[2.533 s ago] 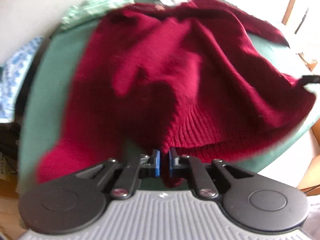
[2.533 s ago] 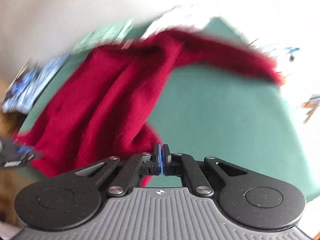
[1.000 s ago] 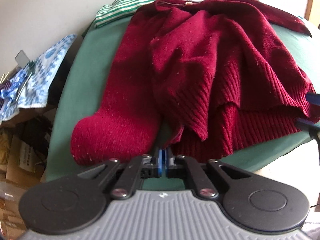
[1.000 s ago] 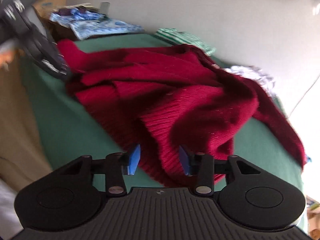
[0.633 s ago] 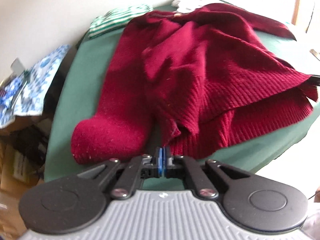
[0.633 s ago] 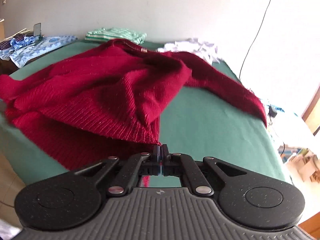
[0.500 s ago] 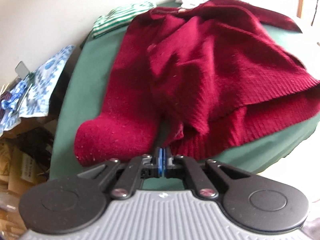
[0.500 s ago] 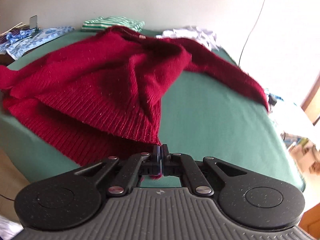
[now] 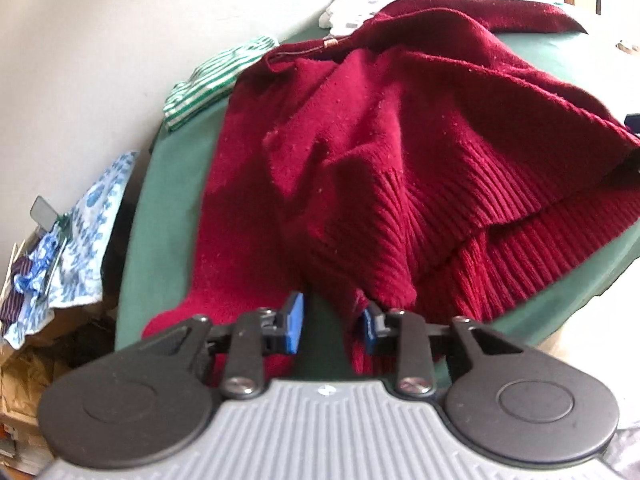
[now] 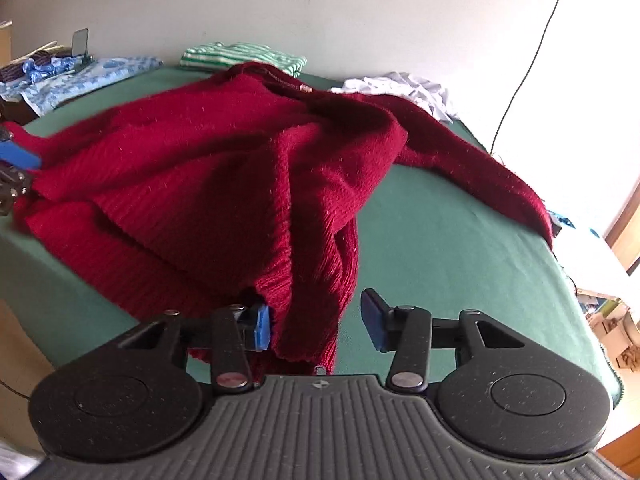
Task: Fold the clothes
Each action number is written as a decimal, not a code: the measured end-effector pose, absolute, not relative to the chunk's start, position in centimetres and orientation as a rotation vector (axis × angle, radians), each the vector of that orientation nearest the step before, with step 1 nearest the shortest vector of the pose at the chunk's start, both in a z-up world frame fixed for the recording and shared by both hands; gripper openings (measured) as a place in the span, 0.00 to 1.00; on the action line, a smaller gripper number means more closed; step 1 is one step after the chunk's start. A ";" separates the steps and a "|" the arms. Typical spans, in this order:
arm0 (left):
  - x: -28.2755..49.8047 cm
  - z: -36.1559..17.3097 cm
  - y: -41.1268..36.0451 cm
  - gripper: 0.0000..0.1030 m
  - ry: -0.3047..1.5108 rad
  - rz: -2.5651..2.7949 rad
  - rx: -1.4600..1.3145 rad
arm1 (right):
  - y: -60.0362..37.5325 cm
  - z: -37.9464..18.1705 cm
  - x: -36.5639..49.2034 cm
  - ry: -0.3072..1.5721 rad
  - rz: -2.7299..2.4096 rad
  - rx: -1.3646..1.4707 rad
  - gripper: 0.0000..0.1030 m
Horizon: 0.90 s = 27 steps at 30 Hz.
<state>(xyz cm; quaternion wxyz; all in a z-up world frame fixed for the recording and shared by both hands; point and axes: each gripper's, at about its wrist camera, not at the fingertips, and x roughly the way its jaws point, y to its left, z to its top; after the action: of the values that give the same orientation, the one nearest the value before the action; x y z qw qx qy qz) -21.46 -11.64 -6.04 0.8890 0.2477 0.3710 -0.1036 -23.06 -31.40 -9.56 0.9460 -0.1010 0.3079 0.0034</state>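
The left gripper (image 9: 331, 324) has its blue-padded fingers (image 9: 294, 322) spread apart, gripping nothing. The right gripper (image 10: 318, 322) likewise stands with its fingers (image 10: 261, 326) wide apart, both tools level and pointing forward side by side.

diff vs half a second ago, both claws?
Both let go: left claw and right claw, shut on the dark red knitted sweater's ribbed hem then, are open now; the hem has dropped onto the green table cover. Striped green-and-white folded garment unchanged.
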 end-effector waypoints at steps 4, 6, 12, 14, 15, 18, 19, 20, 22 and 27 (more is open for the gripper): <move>-19.1 -4.2 -10.4 0.06 0.743 -0.124 0.381 | -33.4 -7.1 -21.9 0.550 -0.053 -0.097 0.04; -18.7 -0.5 -8.3 0.05 0.663 -0.055 0.279 | -35.0 -3.2 -21.5 0.460 -0.078 -0.024 0.03; -24.0 9.7 -3.2 0.05 0.488 -0.102 0.046 | -37.8 6.9 -24.7 0.218 -0.047 -0.002 0.04; -25.3 7.3 -3.4 0.05 0.607 -0.136 0.028 | -37.9 4.2 -25.0 0.369 -0.025 -0.028 0.04; -25.8 5.4 -3.8 0.05 0.678 -0.147 0.035 | -37.9 2.7 -25.2 0.449 -0.013 -0.046 0.04; -27.1 1.0 -5.3 0.05 0.821 -0.148 0.065 | -37.9 -0.7 -26.0 0.594 -0.007 -0.053 0.04; -27.1 0.4 -5.6 0.05 0.842 -0.149 0.063 | -38.0 -1.4 -26.0 0.617 -0.014 -0.053 0.04; -26.9 0.4 -5.8 0.05 0.843 -0.146 0.068 | -38.2 -1.7 -25.6 0.628 -0.020 -0.052 0.04; -26.1 1.8 -6.0 0.05 0.803 -0.144 0.067 | -38.3 0.1 -26.1 0.579 -0.009 -0.064 0.04; -28.2 8.9 -5.2 0.05 0.620 -0.102 0.068 | -38.4 5.8 -28.0 0.424 0.030 -0.104 0.03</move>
<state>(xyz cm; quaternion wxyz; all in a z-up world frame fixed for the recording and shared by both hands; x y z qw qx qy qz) -28.20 -5.19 8.89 0.9505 0.0336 0.3047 -0.0501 -28.05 -38.44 5.83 0.9762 -0.0515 0.2103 0.0151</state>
